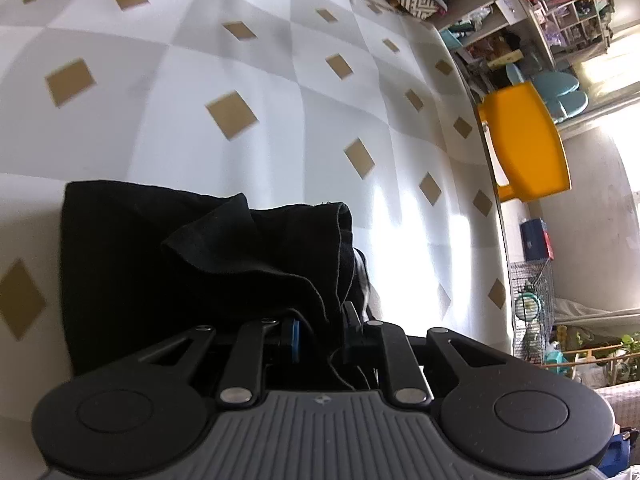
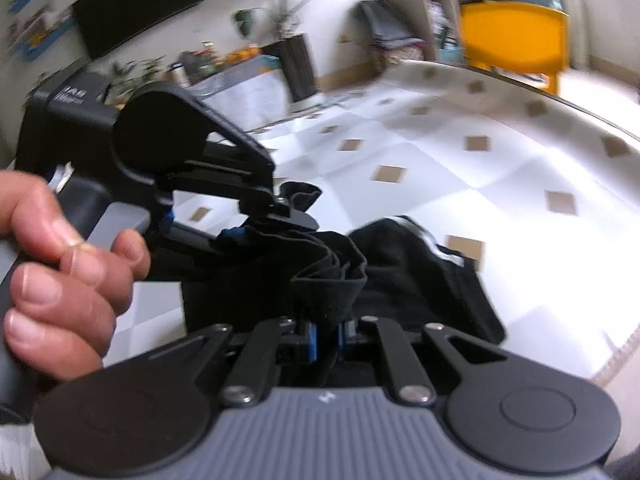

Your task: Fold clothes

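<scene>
Two hand-held grippers are on one black garment (image 1: pixel 192 264), which lies bunched in the lower half of both frames on the checked surface (image 1: pixel 248 60). Left hand-held gripper (image 1: pixel 320 336): jaws nearly together, pinching a fold of the cloth at bottom centre of its own view. In the right wrist view it sits at centre left, a hand (image 2: pixel 60 276) wrapped round its handle. Right hand-held gripper (image 2: pixel 326 338): clamped tight on a pleated edge of the garment, several layers stacked between the blue pads (image 2: pixel 313 340).

Now the risks, as I read them. That stacked edge is thick and uneven, so a layer could slide out of the right grip if the cloth is pulled taut. Both grippers sit very close together, so they might knock each other or trap the wrong layer. Loose threads hang at the left jaws and could snag. And with the cloth this bunched, the fold may land crooked unless it is spread first.
</scene>
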`<state>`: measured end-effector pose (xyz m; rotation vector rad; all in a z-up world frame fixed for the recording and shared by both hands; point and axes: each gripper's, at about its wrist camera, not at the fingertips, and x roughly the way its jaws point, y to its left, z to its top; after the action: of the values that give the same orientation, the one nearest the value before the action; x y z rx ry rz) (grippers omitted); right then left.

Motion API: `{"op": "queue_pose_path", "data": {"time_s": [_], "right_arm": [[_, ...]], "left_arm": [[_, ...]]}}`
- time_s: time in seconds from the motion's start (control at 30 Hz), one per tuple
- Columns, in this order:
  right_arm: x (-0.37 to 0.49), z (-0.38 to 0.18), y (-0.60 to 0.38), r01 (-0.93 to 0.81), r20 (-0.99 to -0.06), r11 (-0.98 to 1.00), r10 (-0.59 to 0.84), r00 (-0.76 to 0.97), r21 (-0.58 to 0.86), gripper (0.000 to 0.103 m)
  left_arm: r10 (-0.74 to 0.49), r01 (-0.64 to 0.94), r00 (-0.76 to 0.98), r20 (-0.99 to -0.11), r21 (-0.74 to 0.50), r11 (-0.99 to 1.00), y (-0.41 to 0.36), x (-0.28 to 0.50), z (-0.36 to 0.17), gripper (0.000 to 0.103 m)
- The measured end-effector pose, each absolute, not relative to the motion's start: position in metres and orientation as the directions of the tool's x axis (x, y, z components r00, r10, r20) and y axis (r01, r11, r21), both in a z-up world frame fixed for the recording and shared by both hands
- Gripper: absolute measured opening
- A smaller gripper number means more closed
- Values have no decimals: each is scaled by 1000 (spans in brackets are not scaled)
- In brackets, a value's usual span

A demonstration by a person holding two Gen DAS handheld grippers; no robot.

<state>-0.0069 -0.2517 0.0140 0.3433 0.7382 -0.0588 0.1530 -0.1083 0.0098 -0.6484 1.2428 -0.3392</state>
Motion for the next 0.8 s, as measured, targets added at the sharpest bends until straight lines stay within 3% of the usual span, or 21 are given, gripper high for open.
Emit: {"op": "queue_pose_path", "data": {"time_s": [0.27,0.43,0.7,0.8], "right_arm": [[-2,-7,-276,354,-727,899,-60,684,258,14],[1,-20,-289,446,-769,861,-108,630,244,45],[2,-14,-285,441,-759,865,-114,641,242,57],[4,-15,-286,453,-774,856,-105,624,249,62]], "left_arm": [[-577,-71,229,-784,-605,793,-151,167,-14,17],[-567,-127,185,-803,-592,796,-158,170,-37,28],[-549,-51,233,-803,-574,818,-136,161,-6,67],[-533,-43,278,-799,-565,824,-115,148,7,75]]}}
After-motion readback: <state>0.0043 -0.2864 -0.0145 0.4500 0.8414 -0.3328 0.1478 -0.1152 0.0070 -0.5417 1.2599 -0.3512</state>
